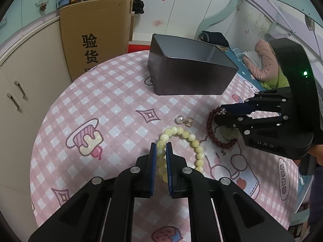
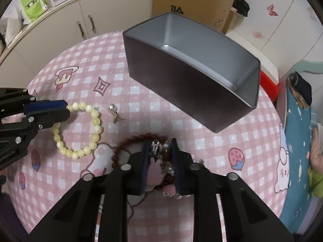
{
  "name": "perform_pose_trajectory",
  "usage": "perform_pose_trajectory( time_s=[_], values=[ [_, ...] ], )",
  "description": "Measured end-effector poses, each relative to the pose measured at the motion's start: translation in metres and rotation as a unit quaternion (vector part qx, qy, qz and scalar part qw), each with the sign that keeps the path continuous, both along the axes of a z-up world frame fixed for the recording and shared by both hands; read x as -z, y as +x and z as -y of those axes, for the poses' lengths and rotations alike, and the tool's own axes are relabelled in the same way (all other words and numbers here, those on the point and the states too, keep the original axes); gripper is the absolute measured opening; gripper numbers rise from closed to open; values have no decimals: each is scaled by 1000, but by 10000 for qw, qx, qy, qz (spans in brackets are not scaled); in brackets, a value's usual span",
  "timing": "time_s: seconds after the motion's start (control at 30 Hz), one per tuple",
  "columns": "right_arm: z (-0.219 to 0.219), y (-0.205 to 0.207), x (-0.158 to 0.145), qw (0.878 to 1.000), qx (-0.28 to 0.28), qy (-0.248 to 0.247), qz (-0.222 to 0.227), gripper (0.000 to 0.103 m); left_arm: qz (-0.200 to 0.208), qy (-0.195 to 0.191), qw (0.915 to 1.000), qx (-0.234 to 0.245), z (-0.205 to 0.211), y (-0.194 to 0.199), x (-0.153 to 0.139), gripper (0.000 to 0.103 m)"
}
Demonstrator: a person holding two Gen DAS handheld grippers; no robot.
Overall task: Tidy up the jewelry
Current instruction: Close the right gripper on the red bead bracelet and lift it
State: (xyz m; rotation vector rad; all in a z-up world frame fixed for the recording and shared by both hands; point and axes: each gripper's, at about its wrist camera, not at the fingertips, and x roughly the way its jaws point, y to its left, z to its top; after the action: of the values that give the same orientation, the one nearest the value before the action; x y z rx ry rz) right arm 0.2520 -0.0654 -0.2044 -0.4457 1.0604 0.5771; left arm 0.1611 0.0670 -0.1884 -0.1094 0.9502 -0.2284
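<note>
A yellow bead bracelet (image 1: 186, 136) lies on the pink checked tablecloth; it also shows in the right wrist view (image 2: 94, 128). My left gripper (image 1: 161, 151) is shut on its near beads, low on the table. A dark red bead bracelet (image 1: 211, 130) with charms lies to the right. My right gripper (image 2: 160, 149) is shut on its charm end (image 2: 156, 168). From the left wrist view the right gripper (image 1: 219, 114) sits at the bracelet's far side. A pearl earring (image 1: 182, 120) lies between the bracelets and the empty dark box (image 1: 189, 80).
The round table (image 1: 113, 109) has a pink cartoon cloth. A cardboard carton (image 1: 94, 38) stands behind it, white cabinets (image 1: 24, 76) to the left, a bed with clothes (image 1: 262, 64) to the right. The box also shows in the right wrist view (image 2: 181, 84).
</note>
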Motion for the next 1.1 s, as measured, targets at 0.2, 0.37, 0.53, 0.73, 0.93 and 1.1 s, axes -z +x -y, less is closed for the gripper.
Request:
perform_pose_trajectory(
  time_s=[0.2, 0.37, 0.53, 0.73, 0.93, 1.1],
  values=[
    [9, -5, -4, 9996, 7, 246, -144, 22, -67, -24, 10000, -18, -2, 2, 3, 8],
    [26, -15, -5, 9983, 55, 496, -313, 22, -63, -15, 10000, -8, -2, 0, 2, 8],
    [39, -26, -4, 9964, 203, 703, -430, 22, -59, -17, 10000, 4, -1, -1, 2, 8],
    [43, -45, 0, 9955, 270, 786, -464, 33, -61, -15, 10000, 30, 1, -5, 0, 8],
    [51, -52, 2, 9896, 433, 1245, -580, 33, -77, -20, 10000, 28, 1, -5, 0, 8],
    [62, -53, 6, 9843, 660, 1520, -606, 19, -70, -14, 10000, 31, 1, -6, 0, 8]
  ],
)
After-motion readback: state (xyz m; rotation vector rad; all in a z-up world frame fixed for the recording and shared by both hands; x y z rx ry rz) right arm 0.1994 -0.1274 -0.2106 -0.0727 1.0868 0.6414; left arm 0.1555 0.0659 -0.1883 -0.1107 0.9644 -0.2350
